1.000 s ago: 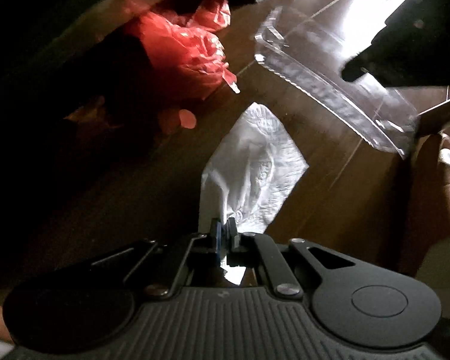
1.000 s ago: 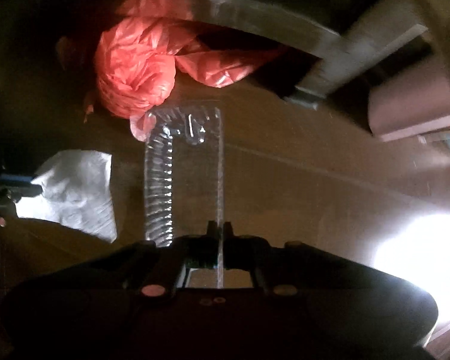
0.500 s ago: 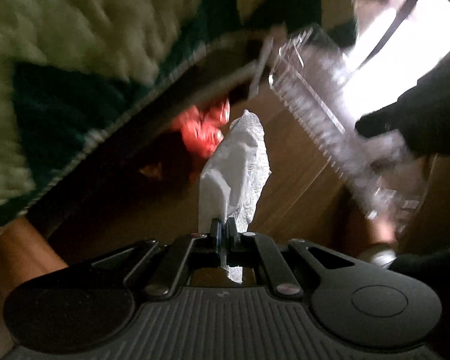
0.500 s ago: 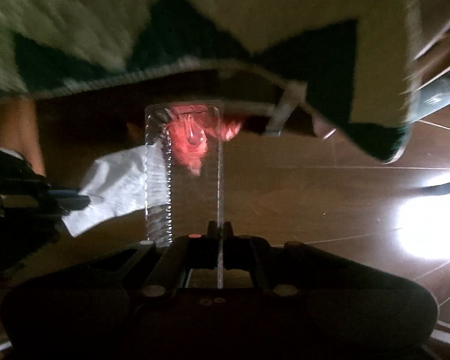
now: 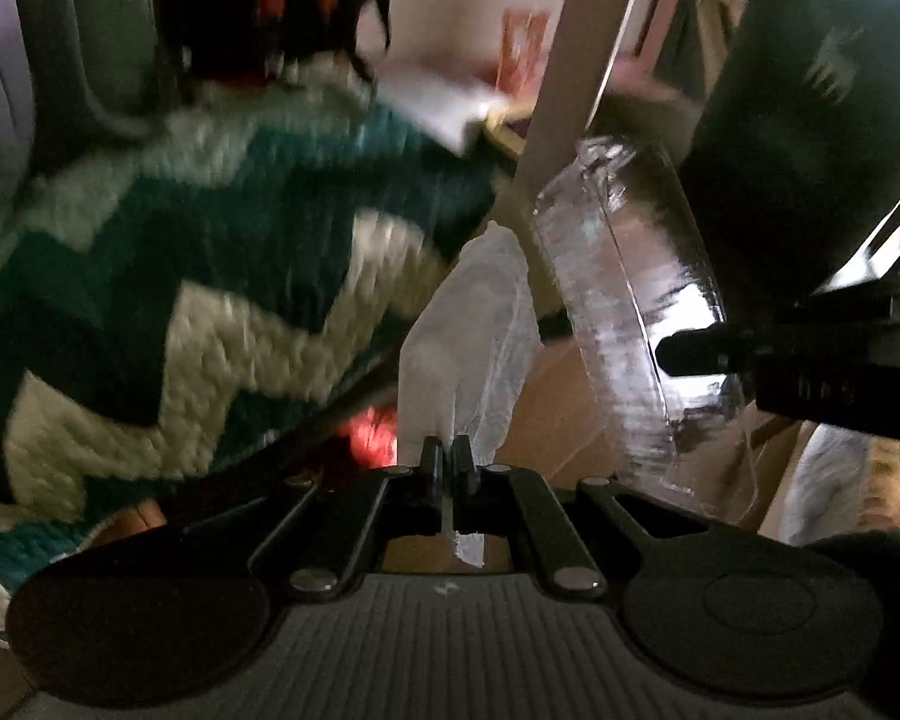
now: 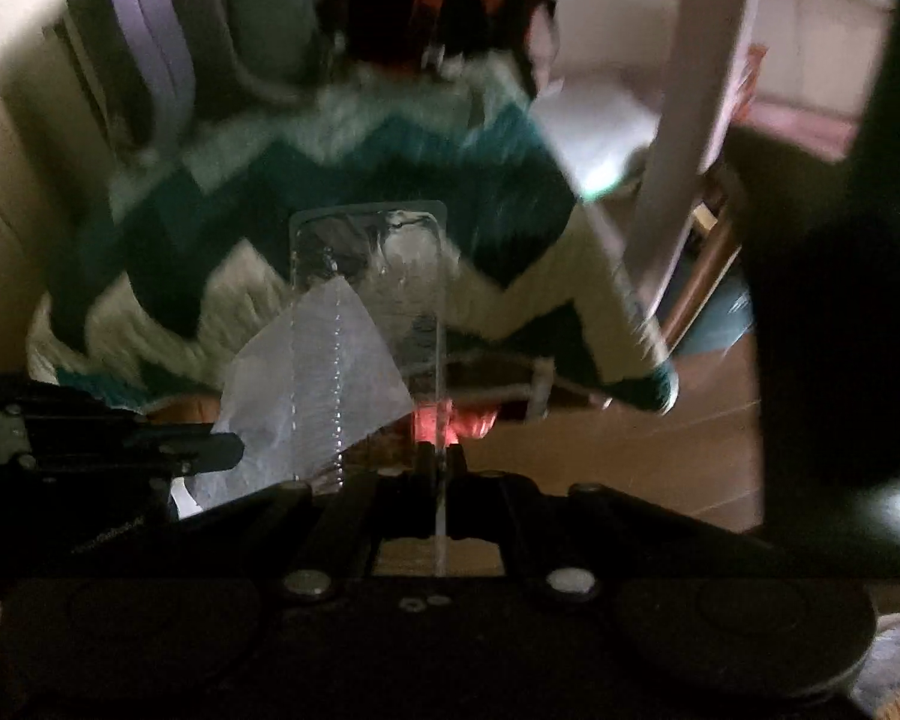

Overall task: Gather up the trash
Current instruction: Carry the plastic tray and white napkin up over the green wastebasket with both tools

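Left wrist: jaws pinched on a white tissue; right jaws clamped on an empty clear plastic tray

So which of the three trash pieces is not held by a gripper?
The red plastic bag, low beneath the zigzag blanket. The left gripper pinches the white tissue; the right gripper pinches the clear plastic tray.
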A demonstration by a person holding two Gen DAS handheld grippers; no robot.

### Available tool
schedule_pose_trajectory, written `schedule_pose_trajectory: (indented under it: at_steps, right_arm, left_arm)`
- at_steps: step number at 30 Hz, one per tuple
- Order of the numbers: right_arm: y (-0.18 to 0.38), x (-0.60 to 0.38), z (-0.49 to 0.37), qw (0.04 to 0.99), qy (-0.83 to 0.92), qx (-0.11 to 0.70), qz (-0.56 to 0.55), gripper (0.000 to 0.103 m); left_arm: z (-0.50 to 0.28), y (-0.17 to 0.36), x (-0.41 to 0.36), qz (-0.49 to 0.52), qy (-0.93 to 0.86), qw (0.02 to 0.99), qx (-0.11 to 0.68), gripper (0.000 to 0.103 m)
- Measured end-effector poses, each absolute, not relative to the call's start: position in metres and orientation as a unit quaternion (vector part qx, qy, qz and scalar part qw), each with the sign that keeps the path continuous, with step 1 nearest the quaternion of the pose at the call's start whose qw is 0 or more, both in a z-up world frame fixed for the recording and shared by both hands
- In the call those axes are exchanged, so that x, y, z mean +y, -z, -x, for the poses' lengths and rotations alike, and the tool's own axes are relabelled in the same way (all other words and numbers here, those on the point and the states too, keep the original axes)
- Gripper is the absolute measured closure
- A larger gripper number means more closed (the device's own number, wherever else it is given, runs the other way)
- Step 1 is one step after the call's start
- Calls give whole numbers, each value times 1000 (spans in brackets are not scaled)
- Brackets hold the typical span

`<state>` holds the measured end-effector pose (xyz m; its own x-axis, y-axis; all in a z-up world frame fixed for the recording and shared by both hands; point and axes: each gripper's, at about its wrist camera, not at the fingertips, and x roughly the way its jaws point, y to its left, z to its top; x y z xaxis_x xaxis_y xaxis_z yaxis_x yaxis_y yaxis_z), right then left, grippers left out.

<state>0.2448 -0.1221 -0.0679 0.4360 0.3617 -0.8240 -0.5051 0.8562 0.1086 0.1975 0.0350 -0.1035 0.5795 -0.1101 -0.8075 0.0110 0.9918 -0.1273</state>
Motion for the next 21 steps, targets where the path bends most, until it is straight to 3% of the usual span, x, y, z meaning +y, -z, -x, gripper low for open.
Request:
schedule_pose_trajectory:
  at_steps: [21]
  right_arm:
    - [-158, -261, -208, 948, -203, 244, 13, 101]
  left_arm:
    - [-194, -154, -75, 29, 92, 960, 261, 101]
